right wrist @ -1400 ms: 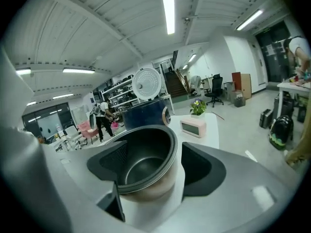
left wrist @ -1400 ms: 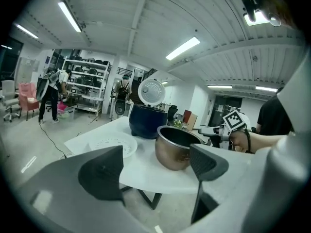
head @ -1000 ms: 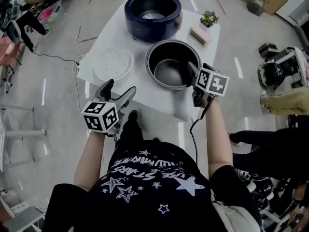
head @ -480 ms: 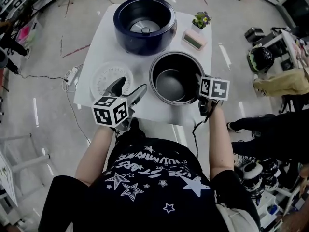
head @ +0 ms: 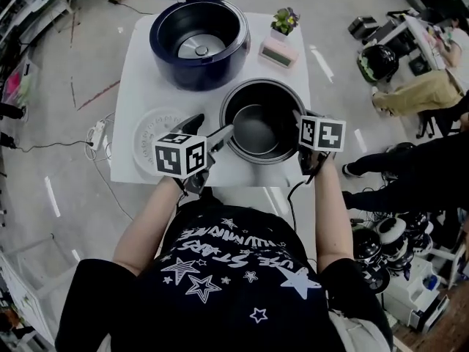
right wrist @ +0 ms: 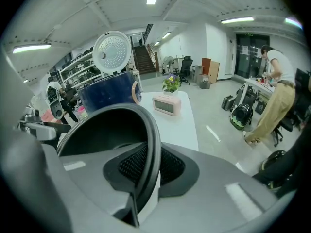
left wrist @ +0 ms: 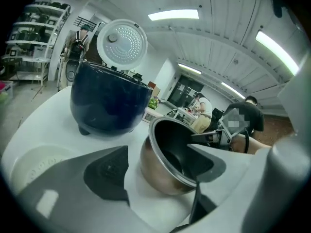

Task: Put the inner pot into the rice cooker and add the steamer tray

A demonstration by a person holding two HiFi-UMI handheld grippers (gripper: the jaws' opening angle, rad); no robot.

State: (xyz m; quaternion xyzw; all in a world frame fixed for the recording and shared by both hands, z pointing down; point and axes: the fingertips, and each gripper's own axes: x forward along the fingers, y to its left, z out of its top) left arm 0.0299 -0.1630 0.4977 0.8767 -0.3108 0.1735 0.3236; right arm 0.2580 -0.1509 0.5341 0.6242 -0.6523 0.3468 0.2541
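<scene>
The left gripper point(head: 211, 127) and the right gripper point(head: 300, 119) reach forward from the person's arms over the near edge of the white desk point(head: 139, 79), one to each side of the inner pot point(head: 256, 119).

In the left gripper view the left gripper point(left wrist: 158, 152) has its jaws wide apart. They straddle the near left wall of the inner pot point(left wrist: 165, 171): one jaw is outside over the desk, the other reaches over the rim into the dark inside. Neither presses on the wall.

In the right gripper view the right gripper point(right wrist: 148, 171) is clamped on the rim of the inner pot point(right wrist: 109, 130), one meshed pad inside and one outside, with the thin rim running up between them.

The inner pot stands upright on the desk near its front edge with its open mouth facing straight up. It is round, so no side is longer than another.

Just to its left the white steamer tray point(head: 154, 130) lies flat on the desk, partly under the left gripper's marker cube.

Farther back the dark blue rice cooker point(head: 198, 31) stands behind the tray and the pot, apart from both, with its well open upward. Its lid point(left wrist: 121, 42) is raised upright behind it.

To the right of the rice cooker sits a small pink clock point(head: 278, 51), and beyond that a potted plant point(head: 284, 20) stands at the desk's far right corner.
</scene>
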